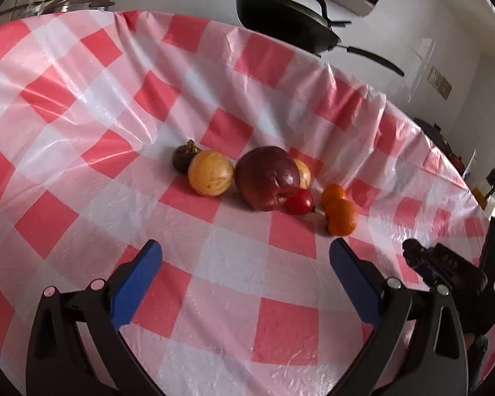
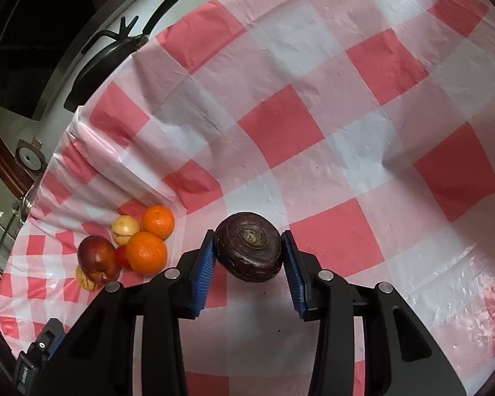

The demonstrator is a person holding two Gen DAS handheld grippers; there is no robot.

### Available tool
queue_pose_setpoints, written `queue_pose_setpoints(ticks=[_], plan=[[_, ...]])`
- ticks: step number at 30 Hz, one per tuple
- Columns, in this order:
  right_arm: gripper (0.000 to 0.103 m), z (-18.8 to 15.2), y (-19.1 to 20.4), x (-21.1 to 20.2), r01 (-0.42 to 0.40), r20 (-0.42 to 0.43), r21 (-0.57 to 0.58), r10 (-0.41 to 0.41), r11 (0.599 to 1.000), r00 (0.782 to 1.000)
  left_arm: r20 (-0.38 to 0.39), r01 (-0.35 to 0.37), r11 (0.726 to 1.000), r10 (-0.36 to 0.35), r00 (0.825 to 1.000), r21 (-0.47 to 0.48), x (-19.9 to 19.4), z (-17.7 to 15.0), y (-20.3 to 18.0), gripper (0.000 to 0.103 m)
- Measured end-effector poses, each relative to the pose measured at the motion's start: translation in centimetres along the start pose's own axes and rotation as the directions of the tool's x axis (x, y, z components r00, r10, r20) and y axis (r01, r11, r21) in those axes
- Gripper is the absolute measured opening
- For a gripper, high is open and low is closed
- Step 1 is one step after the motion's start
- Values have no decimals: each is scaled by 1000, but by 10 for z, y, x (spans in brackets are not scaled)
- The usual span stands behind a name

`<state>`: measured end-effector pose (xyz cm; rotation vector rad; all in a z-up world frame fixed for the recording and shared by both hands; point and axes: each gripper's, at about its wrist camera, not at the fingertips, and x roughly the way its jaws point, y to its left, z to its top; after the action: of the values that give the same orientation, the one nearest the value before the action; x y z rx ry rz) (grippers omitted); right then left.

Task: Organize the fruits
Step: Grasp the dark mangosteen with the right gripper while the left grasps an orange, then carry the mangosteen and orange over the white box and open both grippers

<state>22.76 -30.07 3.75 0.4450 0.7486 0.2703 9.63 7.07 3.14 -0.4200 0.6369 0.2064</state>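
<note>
In the left wrist view, the left hand-held gripper [image 1: 246,250] is seen released, with its blue pads wide apart and nothing between them, above the tabletop [image 1: 82,99] covered with a red-and-white checked plastic cloth. A group of fruits is gathered near the far edge of the tabletop: a small dark brown fruit with a dry stem [image 1: 181,160], a round yellow-orange fruit [image 1: 210,173], a large dark red apple [image 1: 267,178], a small red tomato-like fruit [image 1: 299,202] and two orange mandarins [image 1: 340,214]. A second yellowish fruit [image 1: 304,173] is partly hidden behind the apple. Part of the right hand-held gripper [image 1: 445,274] is visible at the right side.

In the right wrist view, the right hand-held gripper [image 2: 249,250] is seen grasping a dark purple round fruit with a pale stem scar [image 2: 249,247] between its blue pads, well apart from the group. This fruit is not shown in the left view. The group seems mostly collected; this held fruit is judged to remain to be added. Whether it touches the cloth cannot be told.
</note>
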Motion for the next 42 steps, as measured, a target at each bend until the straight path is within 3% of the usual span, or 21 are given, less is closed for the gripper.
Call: queue_pose_setpoints(ticks=[2,4,9,14,18,22,25,29,35,38,42], plan=[[40,0,-2,-3,-8,-1,2,8,1000,1000,-45,-18,1000,17,999,-11,6,3,-1,101],[40,0,-1,-1,-7,-6,-2,7,1000,1000,-74,36,999,-38,997,-36,9,6,-5,101],[40,0,-4,-5,2,28,27,-3,1000,1000,-101,62,984,-45,994,169,33,9,-72,99],[40,1,-9,-10,7,58,54,-10,998,998,-183,75,969,-31,983,237,79,10,-118,77],[40,1,-9,-10,7,58,56,-10,998,998,-188,-13,960,68,980,279,111,10,-131,70],[40,1,-9,-9,5,56,55,-8,998,998,-220,-36,955,104,970,294,129,15,-137,43],[40,1,-10,-10,2,59,58,-5,998,998,-223,-25,963,88,971,267,119,11,-129,42],[40,1,-10,-10,0,54,54,-3,999,999,-218,-15,974,66,974,226,76,2,-100,42],[40,0,-9,-10,5,51,51,-7,999,999,-128,-127,971,155,980,203,-2,-17,-31,42],[40,0,-9,-10,5,51,52,-7,999,999,-103,-182,976,194,976,122,-15,-17,-1,42],[40,0,-9,-10,2,54,53,-5,999,999,-128,-180,981,189,974,78,-10,-14,13,42]])
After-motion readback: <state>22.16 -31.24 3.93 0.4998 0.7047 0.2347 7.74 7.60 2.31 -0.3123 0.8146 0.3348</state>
